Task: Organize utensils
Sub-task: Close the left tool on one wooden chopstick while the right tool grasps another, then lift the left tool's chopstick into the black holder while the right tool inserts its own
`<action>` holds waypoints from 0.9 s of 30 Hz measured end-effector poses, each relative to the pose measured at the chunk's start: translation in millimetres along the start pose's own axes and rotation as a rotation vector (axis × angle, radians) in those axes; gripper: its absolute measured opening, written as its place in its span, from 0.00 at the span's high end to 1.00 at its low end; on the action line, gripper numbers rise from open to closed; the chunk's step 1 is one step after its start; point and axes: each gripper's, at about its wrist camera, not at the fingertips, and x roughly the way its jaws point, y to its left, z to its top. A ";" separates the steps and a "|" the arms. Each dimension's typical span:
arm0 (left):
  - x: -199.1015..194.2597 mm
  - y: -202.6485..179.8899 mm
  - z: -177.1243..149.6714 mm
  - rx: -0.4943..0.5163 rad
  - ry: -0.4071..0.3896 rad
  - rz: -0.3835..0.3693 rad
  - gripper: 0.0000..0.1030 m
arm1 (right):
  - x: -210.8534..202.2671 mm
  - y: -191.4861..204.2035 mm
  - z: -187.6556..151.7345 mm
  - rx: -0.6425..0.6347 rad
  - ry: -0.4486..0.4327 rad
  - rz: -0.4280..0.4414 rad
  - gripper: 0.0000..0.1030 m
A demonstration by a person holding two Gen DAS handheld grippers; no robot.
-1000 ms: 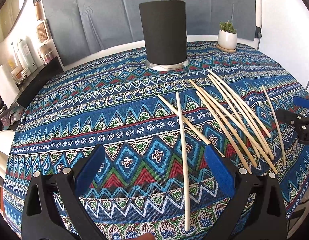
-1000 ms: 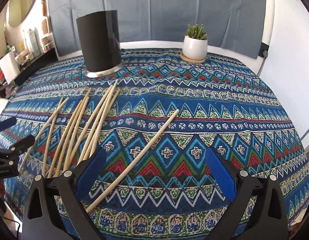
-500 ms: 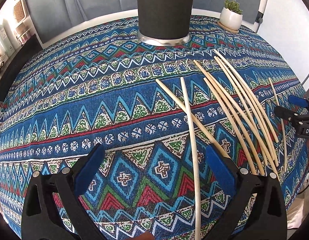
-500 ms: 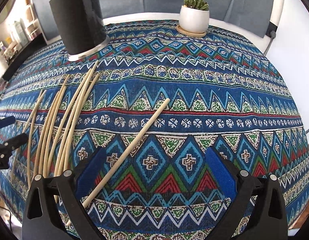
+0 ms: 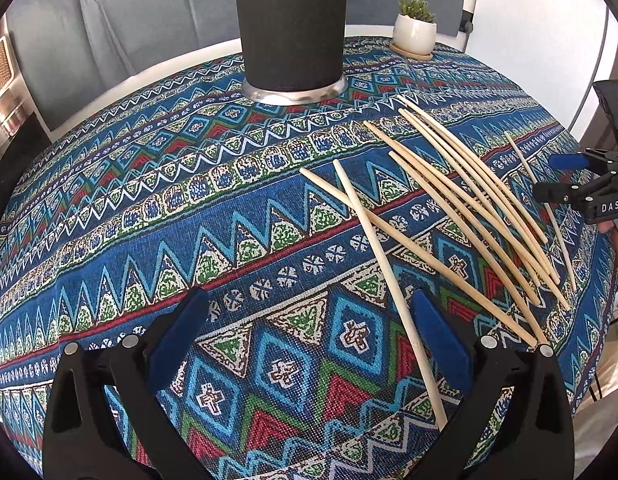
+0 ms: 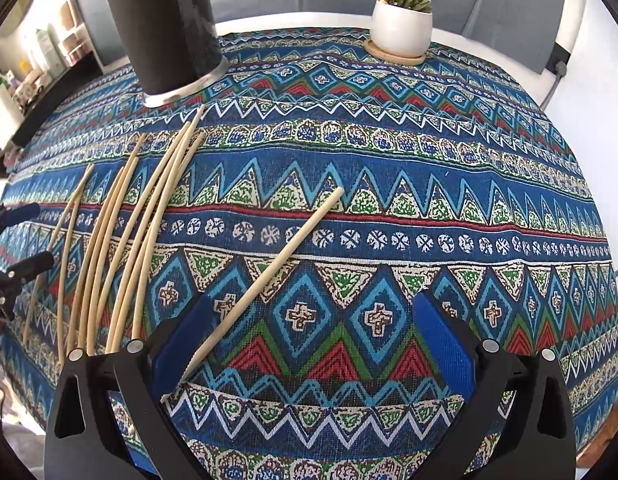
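Several pale wooden chopsticks (image 5: 481, 196) lie fanned out on the patterned tablecloth (image 5: 149, 220), right of centre in the left wrist view. Two more cross nearer me; one chopstick (image 5: 379, 264) runs down between my fingers, close to the right one. My left gripper (image 5: 309, 308) is open just above the cloth. The black cylindrical holder (image 5: 293, 20) stands upright at the far side. In the right wrist view my right gripper (image 6: 309, 312) is open, a single chopstick (image 6: 269, 276) slants to its left finger, and the bundle (image 6: 147, 240) lies further left.
A small plant in a white pot (image 6: 403, 28) stands at the far right of the table. The holder (image 6: 165, 28) is at the back left there. Each gripper shows at the other view's edge: right gripper (image 5: 581, 184), left gripper (image 6: 17, 240). Shelves with bottles stand beyond the table's left.
Both grippers have moved forward and lower over the table; holder and chopsticks look larger. The left view now sits nearer the crossed pair. Both stay open and the chopsticks have not moved.
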 end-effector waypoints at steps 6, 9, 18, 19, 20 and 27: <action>-4.4 4.6 4.9 0.032 0.022 -0.026 0.29 | 1.4 -2.8 5.0 -0.052 0.039 0.018 0.19; -5.5 16.1 9.7 0.019 0.049 -0.031 0.48 | -7.8 -13.3 4.4 -0.044 0.018 0.017 0.74; -15.5 63.1 -1.3 -0.141 0.089 -0.092 0.95 | -17.5 -70.2 -12.1 0.143 -0.035 0.168 0.96; -16.4 64.3 -2.4 -0.150 0.089 -0.092 0.95 | -20.8 -74.3 -13.5 0.158 -0.054 0.178 0.95; -17.7 65.3 -3.9 -0.155 0.088 -0.091 0.95 | -24.7 -78.1 -14.0 0.172 -0.070 0.191 0.95; -43.7 82.1 -5.5 -0.186 -0.003 -0.031 0.95 | -61.2 -85.0 -4.5 0.167 -0.197 0.199 0.95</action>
